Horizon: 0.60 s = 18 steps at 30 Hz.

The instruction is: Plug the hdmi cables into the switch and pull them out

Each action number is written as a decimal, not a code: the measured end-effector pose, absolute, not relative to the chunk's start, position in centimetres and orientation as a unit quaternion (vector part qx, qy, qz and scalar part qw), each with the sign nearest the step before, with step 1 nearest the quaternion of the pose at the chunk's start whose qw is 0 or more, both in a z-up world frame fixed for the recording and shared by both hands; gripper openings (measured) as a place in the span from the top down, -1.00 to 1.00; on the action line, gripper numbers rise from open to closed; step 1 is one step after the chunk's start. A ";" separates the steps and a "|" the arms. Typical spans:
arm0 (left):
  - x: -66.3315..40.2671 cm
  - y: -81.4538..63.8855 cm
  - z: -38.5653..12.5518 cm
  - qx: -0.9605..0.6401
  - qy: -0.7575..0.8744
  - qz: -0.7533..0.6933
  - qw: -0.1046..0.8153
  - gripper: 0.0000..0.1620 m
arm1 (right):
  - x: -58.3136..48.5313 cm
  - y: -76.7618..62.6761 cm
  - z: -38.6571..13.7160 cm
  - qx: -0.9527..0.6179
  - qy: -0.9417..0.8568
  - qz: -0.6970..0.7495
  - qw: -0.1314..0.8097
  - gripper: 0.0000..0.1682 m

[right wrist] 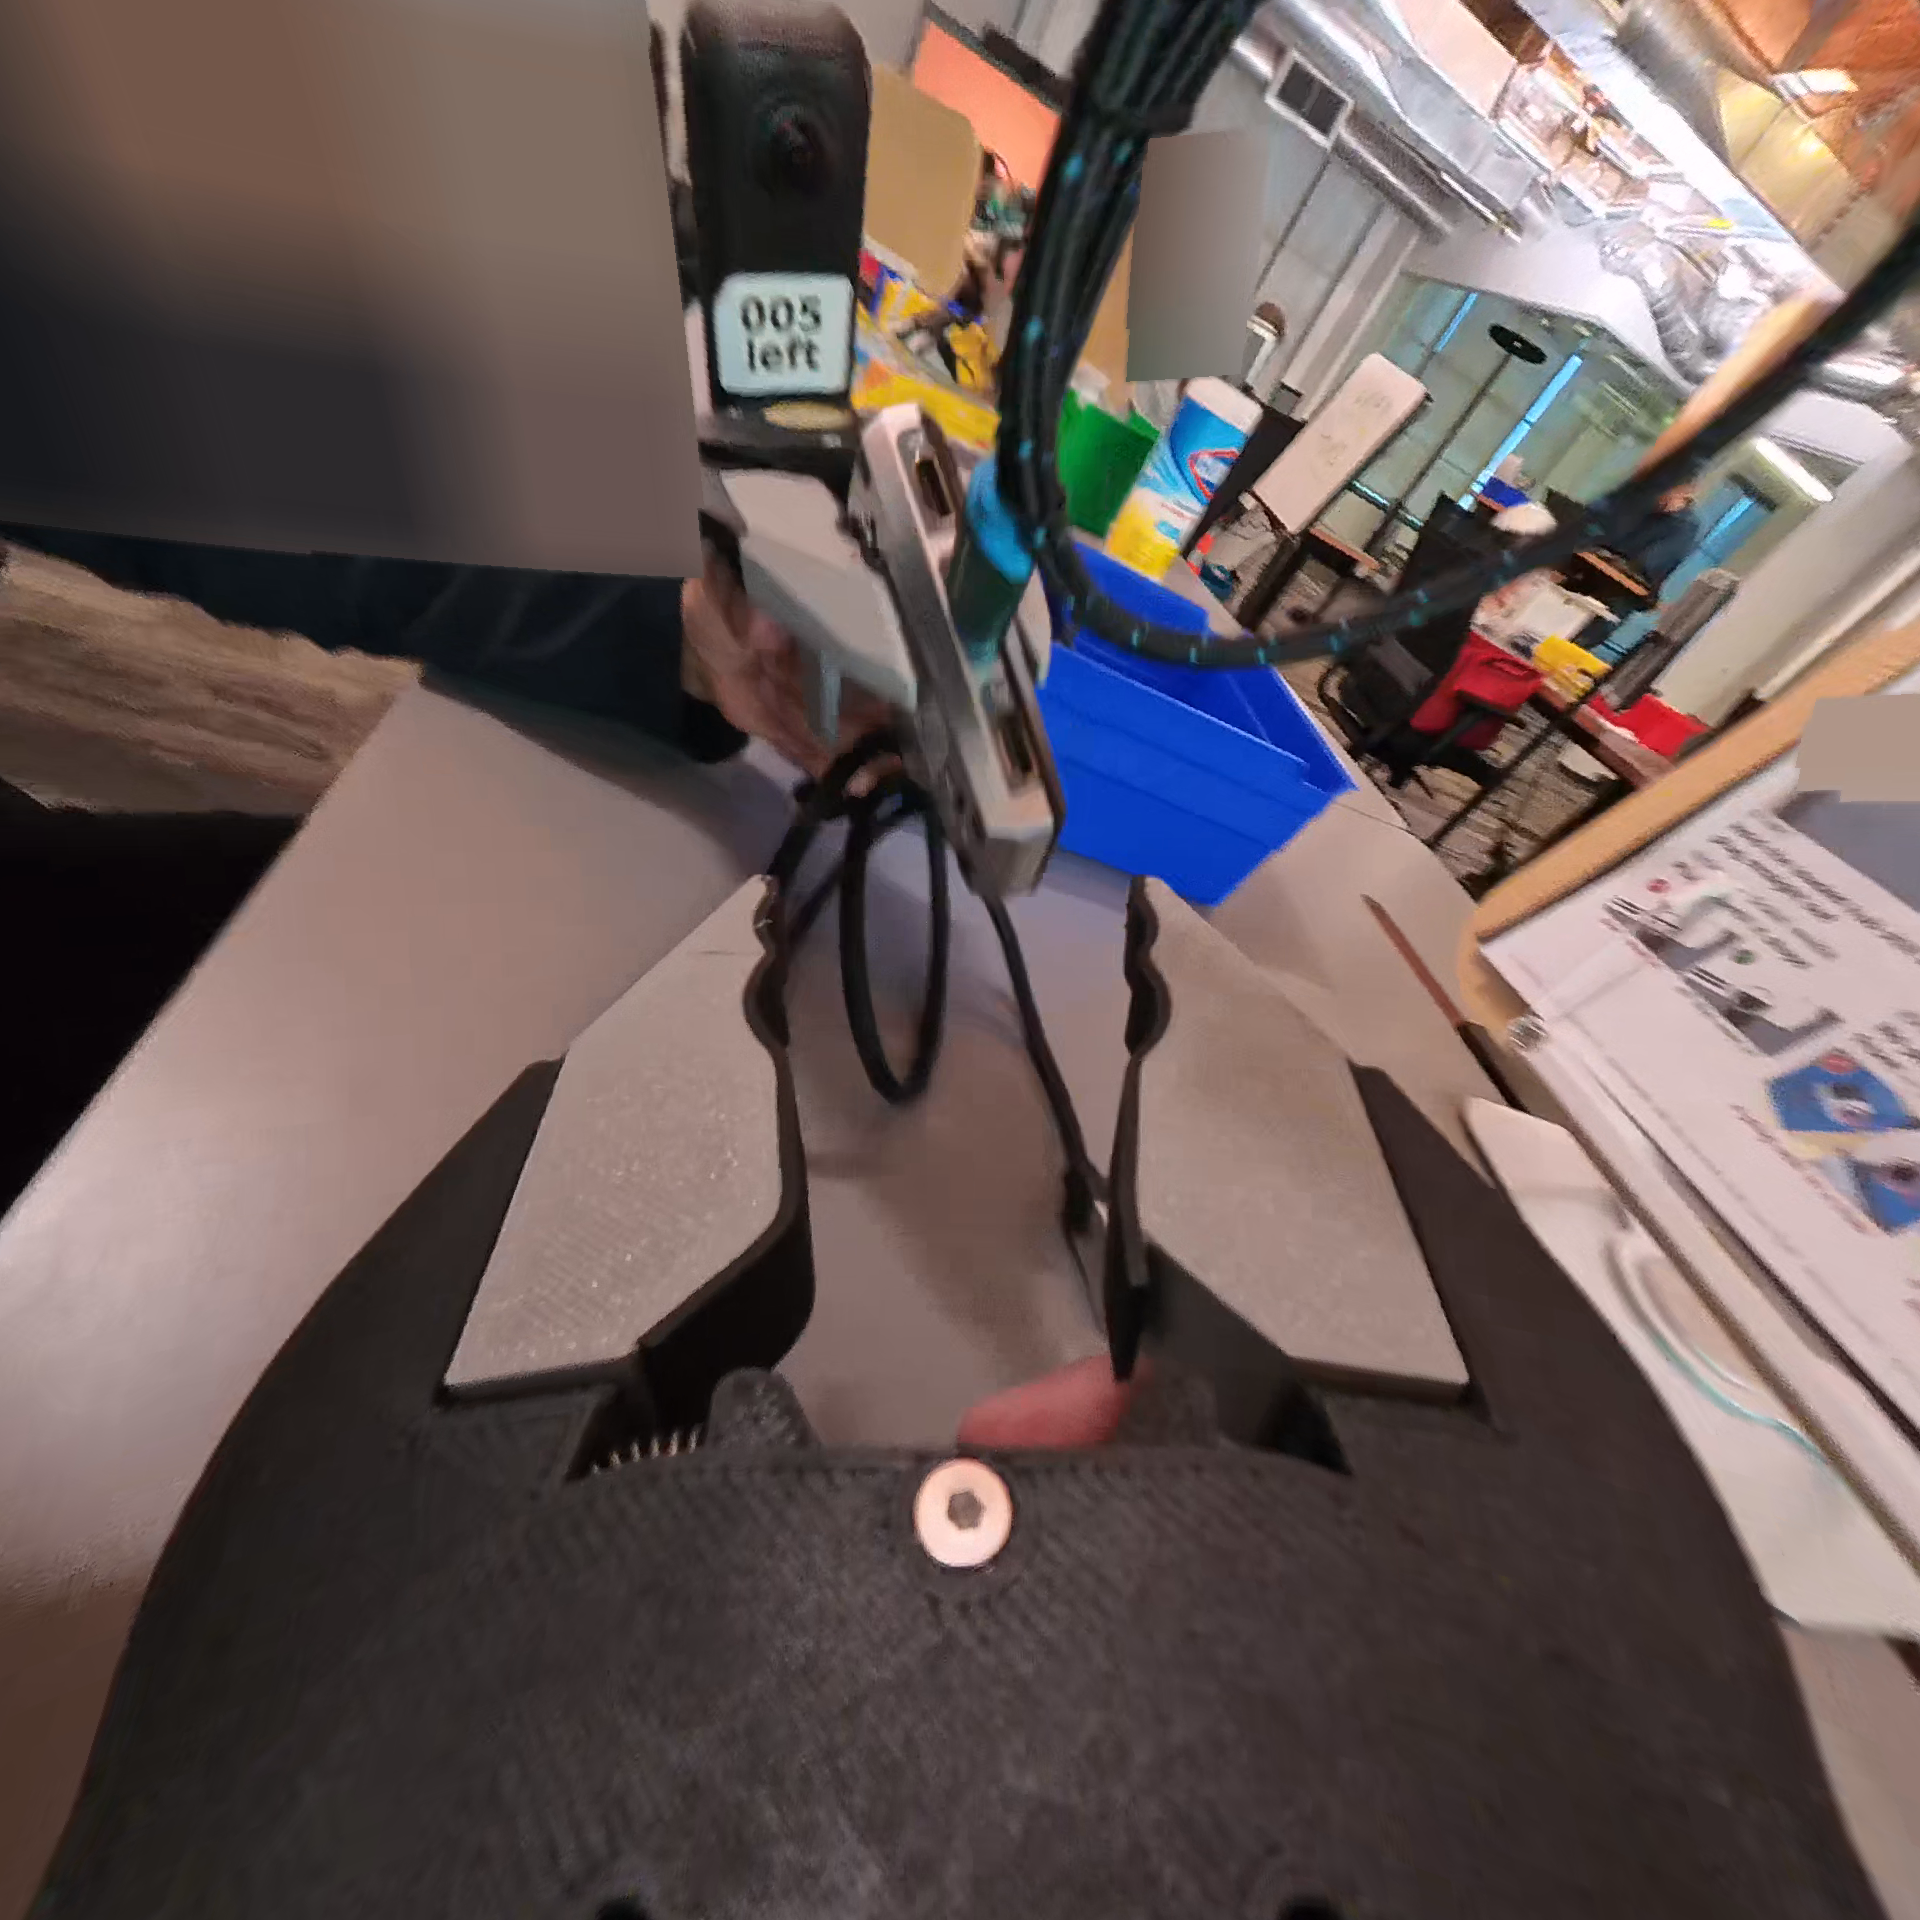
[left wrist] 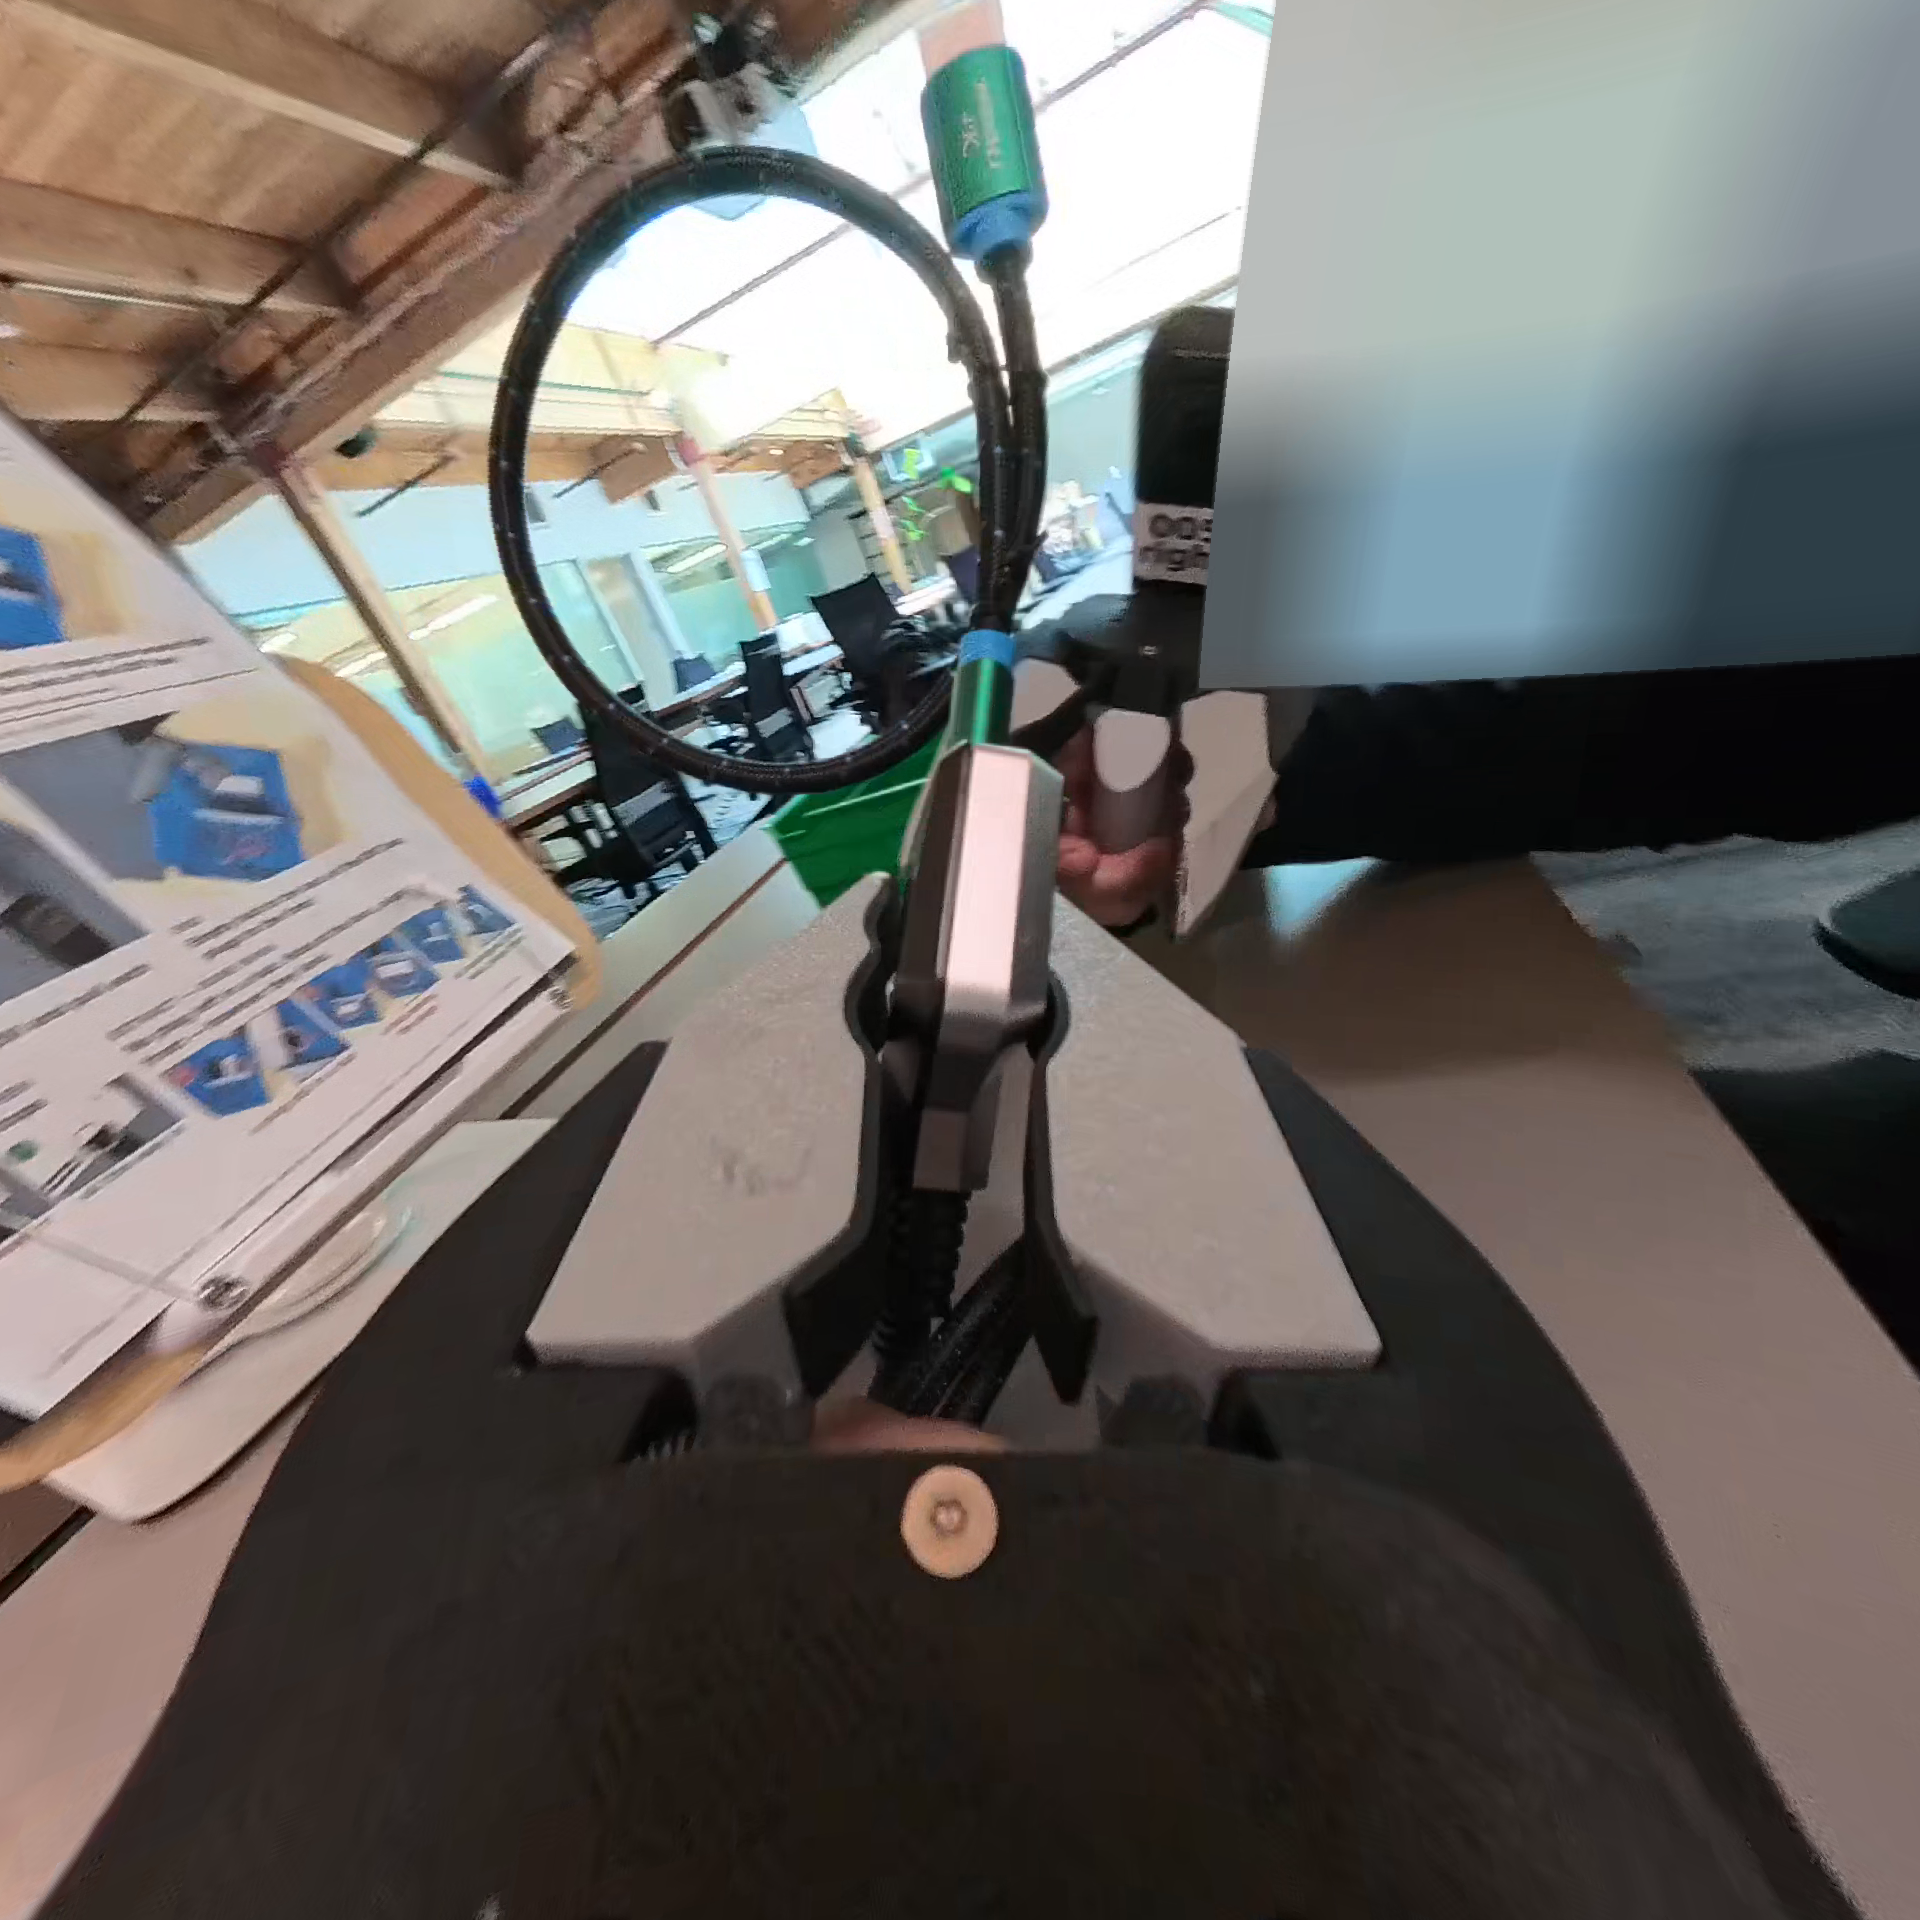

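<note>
My left gripper (left wrist: 966, 935) is shut on a silver HDMI switch (left wrist: 977, 883) and holds it upright above the table. A green HDMI plug (left wrist: 977, 707) with a blue collar sits in the switch's top port. Its black braided cable (left wrist: 540, 499) loops up to a second, free green plug (left wrist: 982, 156). In the right wrist view my right gripper (right wrist: 951, 935) is open and empty, just below and short of the switch (right wrist: 956, 665) and the inserted plug (right wrist: 987, 561). A thin black cable (right wrist: 894, 987) hangs from the switch's lower end.
A grey table (left wrist: 1351, 1039) lies below. A blue bin (right wrist: 1174, 769) stands behind the switch, and a green bin (left wrist: 852, 831) on the table. A printed sheet in a clear stand (left wrist: 208, 935) is at the side, also in the right wrist view (right wrist: 1766, 987). A person's hand (left wrist: 1101, 873) holds the right gripper's handle. The gap from one gripper's tips to the other's is roughly 5 cm.
</note>
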<state>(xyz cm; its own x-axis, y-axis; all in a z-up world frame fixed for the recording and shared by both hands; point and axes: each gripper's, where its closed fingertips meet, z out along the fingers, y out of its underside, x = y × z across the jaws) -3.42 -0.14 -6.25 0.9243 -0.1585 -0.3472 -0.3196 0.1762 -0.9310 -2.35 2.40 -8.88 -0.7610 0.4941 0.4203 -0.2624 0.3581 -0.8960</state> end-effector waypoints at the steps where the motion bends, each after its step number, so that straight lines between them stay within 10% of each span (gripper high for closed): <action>1: -2.8 0.1 -6.6 -0.642 0.200 0.051 0.739 0.74 | -2.2 1.6 -8.7 -0.075 -0.746 0.577 0.324 0.26; 7: -1.1 0.8 -7.6 -0.653 0.217 0.018 0.726 0.69 | -2.2 -0.4 -8.9 -0.061 -0.740 0.596 0.306 0.79; 18: -3.9 -0.8 -4.7 -0.616 0.149 0.032 0.773 0.59 | -4.7 1.6 -8.2 -0.075 -0.735 0.508 0.443 0.81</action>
